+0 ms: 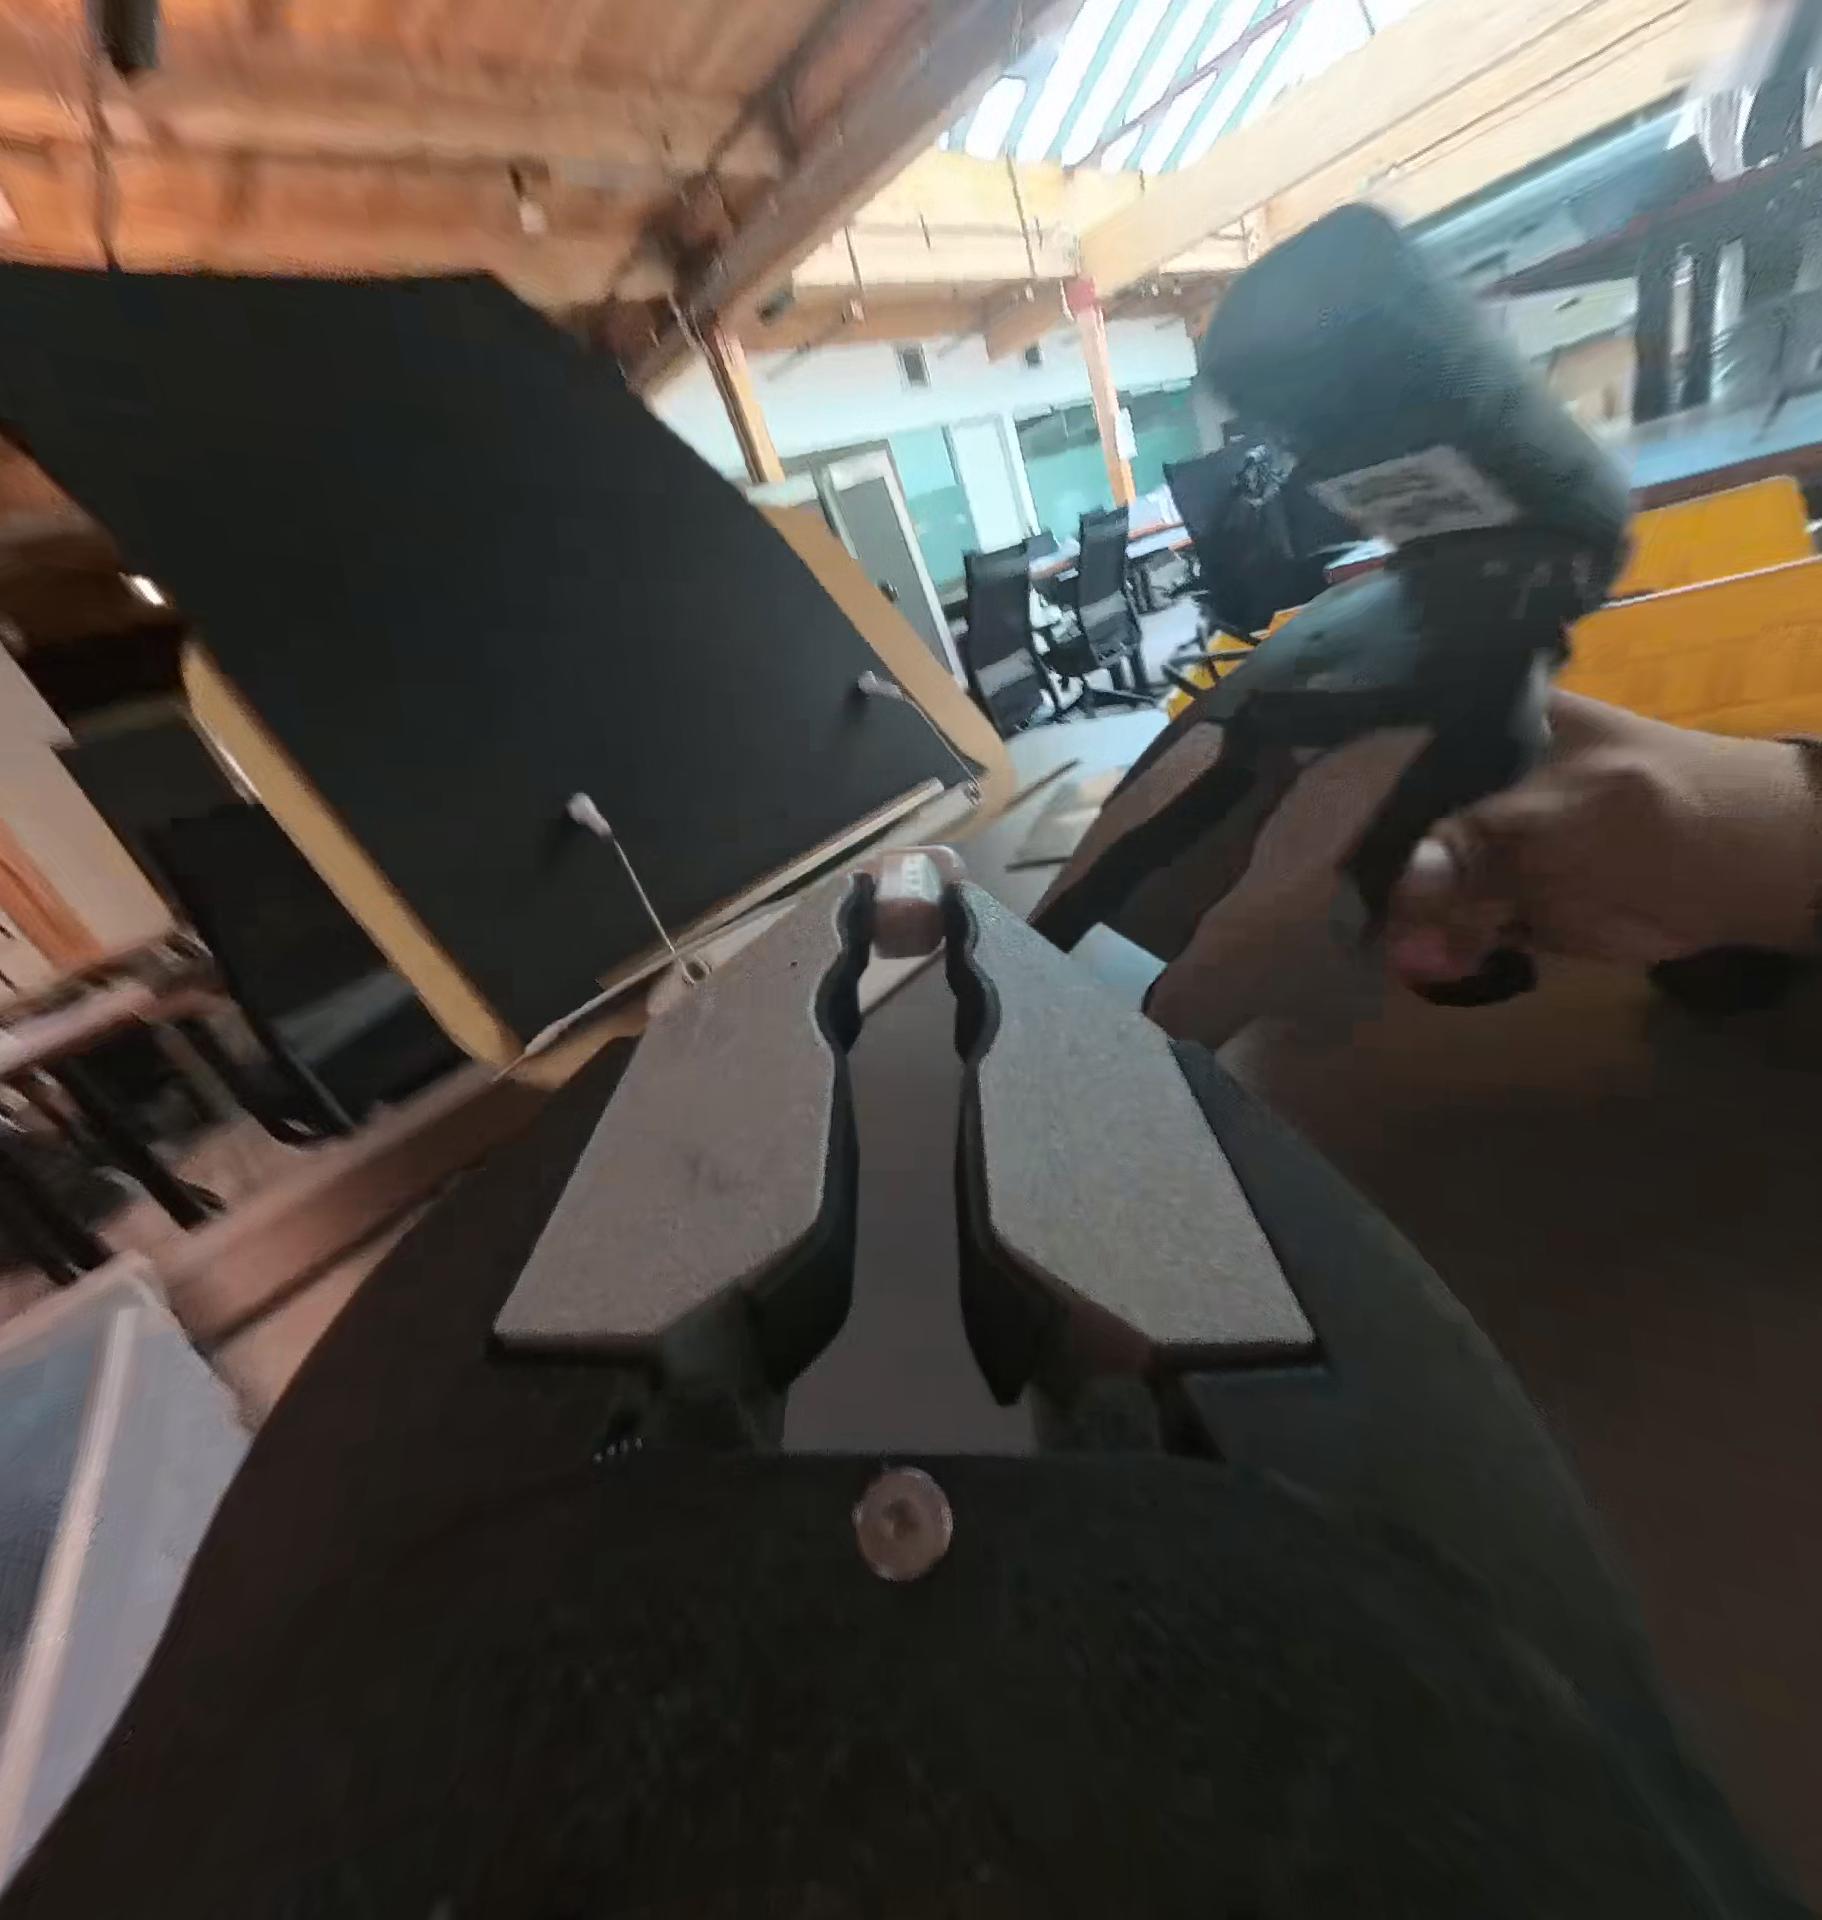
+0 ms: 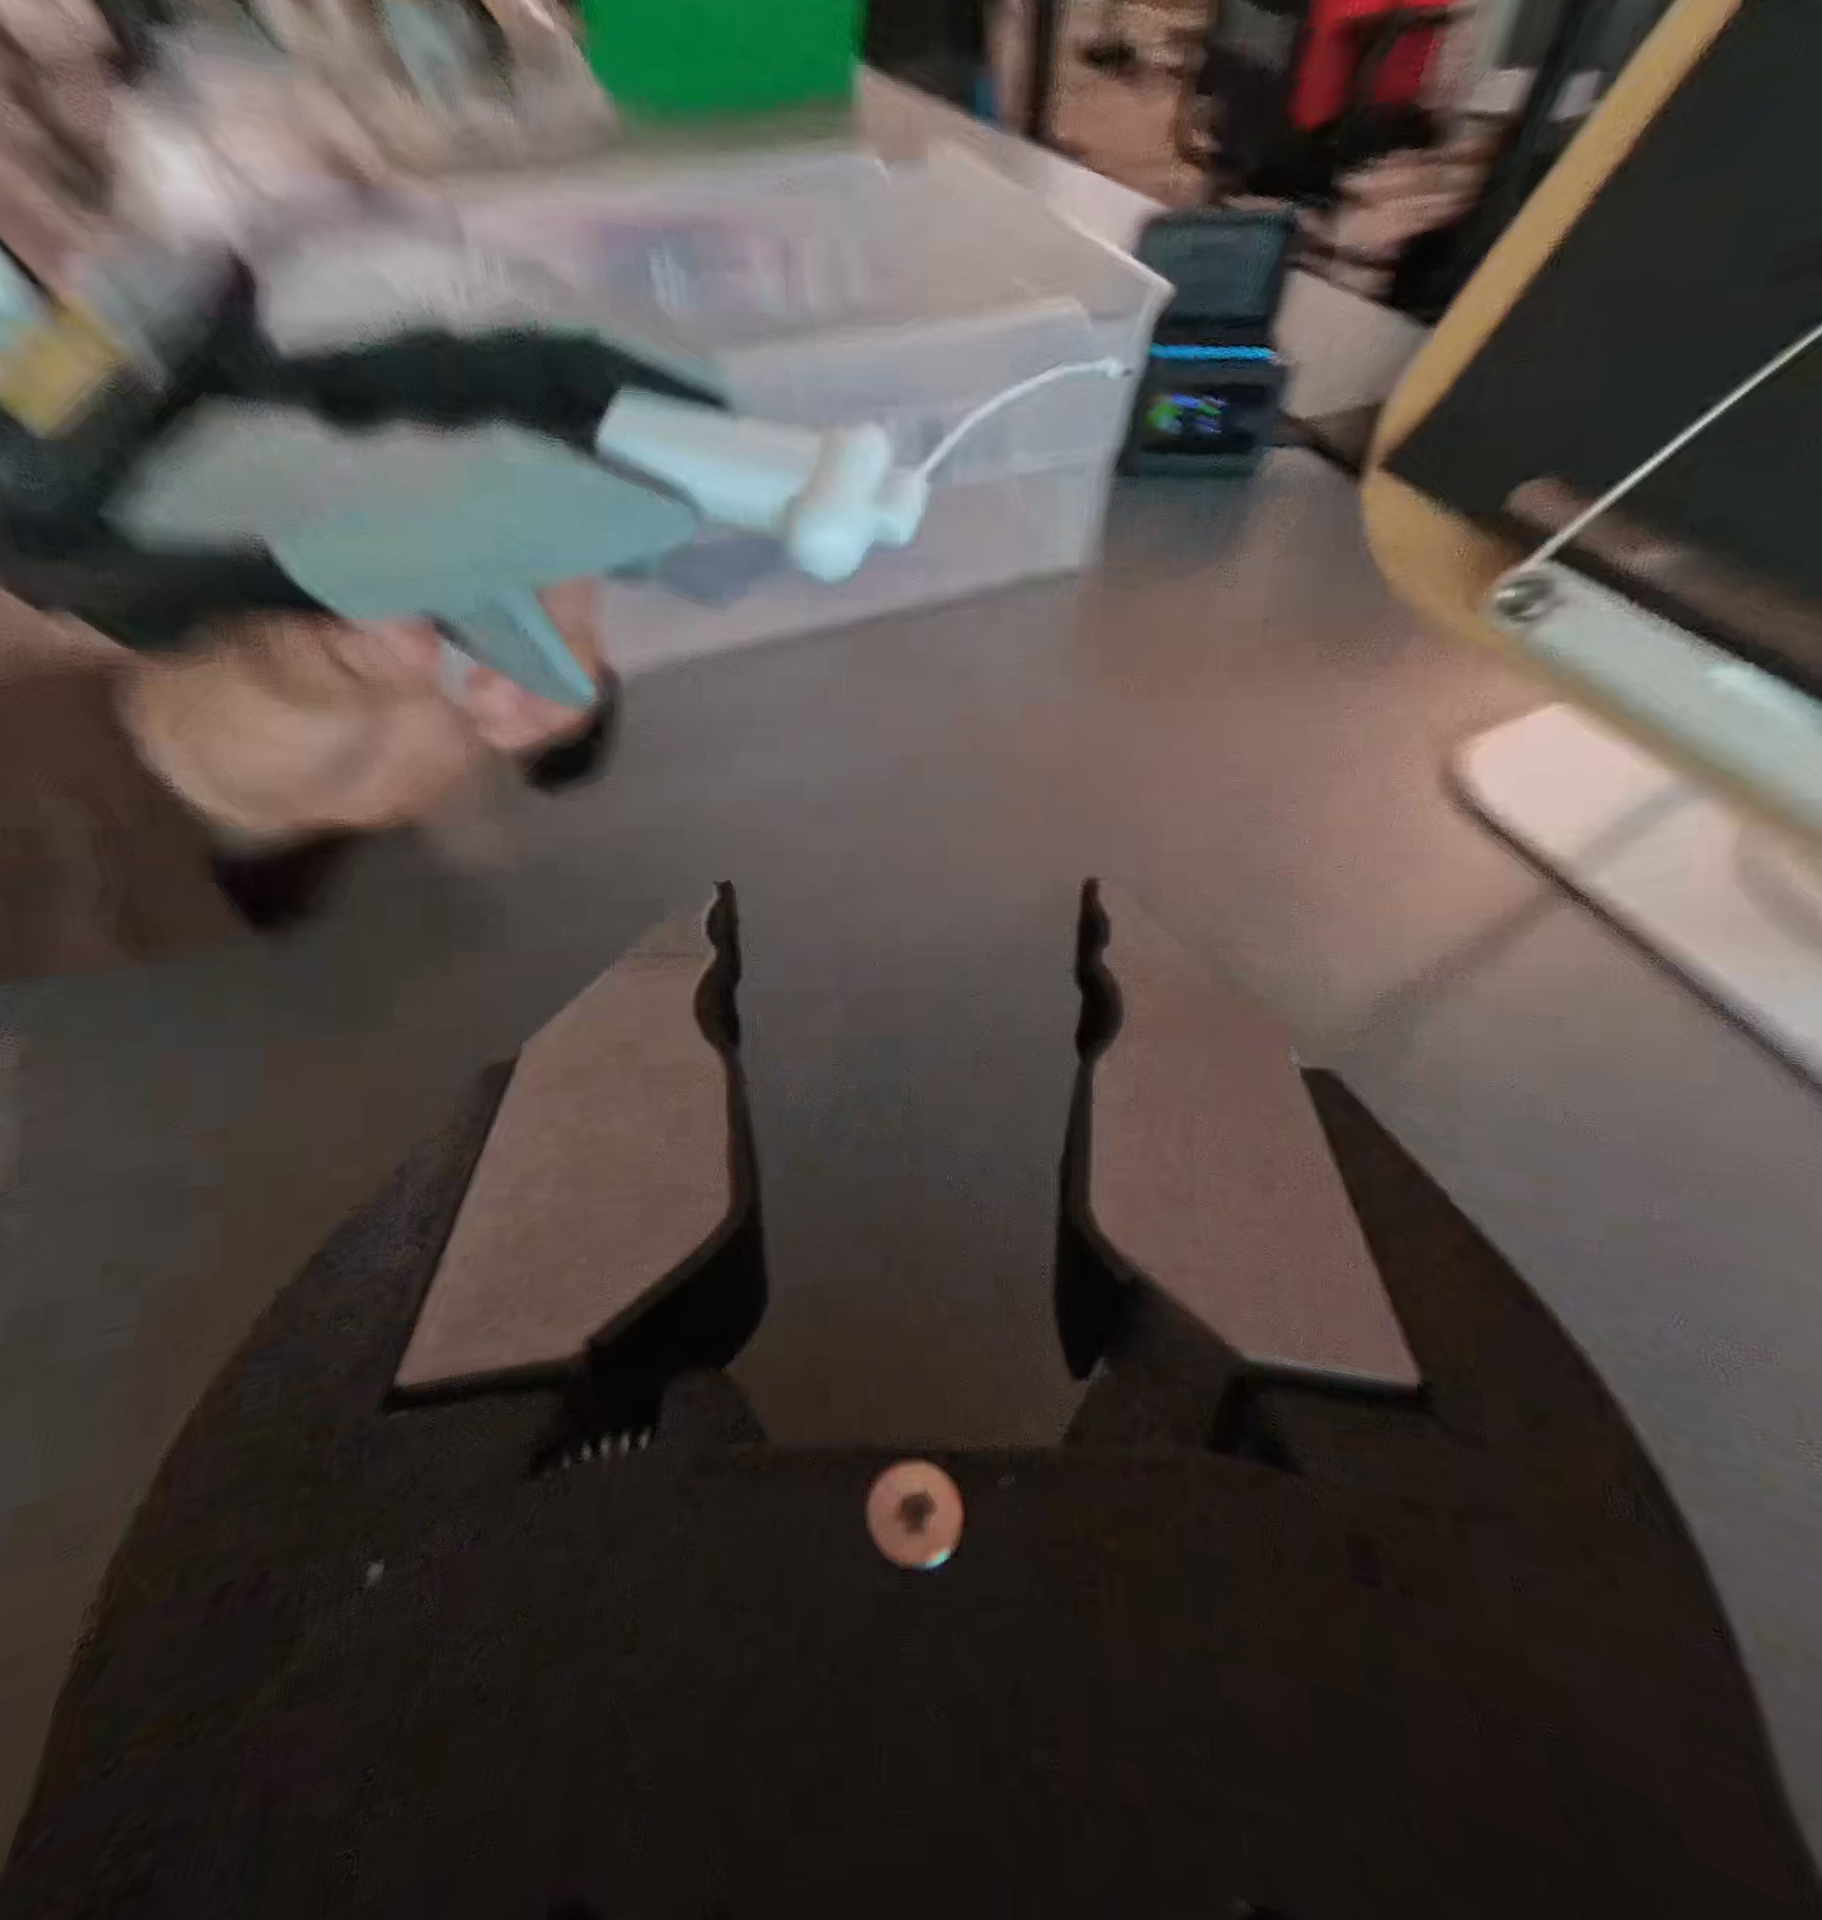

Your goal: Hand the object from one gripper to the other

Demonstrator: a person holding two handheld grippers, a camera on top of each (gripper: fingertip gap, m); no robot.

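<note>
White and small, the object [image 1: 905, 900] sits pinched at the very tips of the left tongs [image 1: 905, 920], so it may slip before the wide, empty right tongs [image 2: 907, 914], well apart from it, arrive.

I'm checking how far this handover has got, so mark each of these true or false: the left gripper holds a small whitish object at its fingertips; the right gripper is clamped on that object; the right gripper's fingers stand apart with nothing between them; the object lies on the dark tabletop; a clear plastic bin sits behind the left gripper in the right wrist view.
1. The left gripper holds a small whitish object at its fingertips. True.
2. The right gripper is clamped on it. False: it holds nothing.
3. The right gripper's fingers stand apart, nothing between. True.
4. The object lies on the dark tabletop. False: it is held above it.
5. A clear plastic bin sits behind the left gripper. True.
</note>
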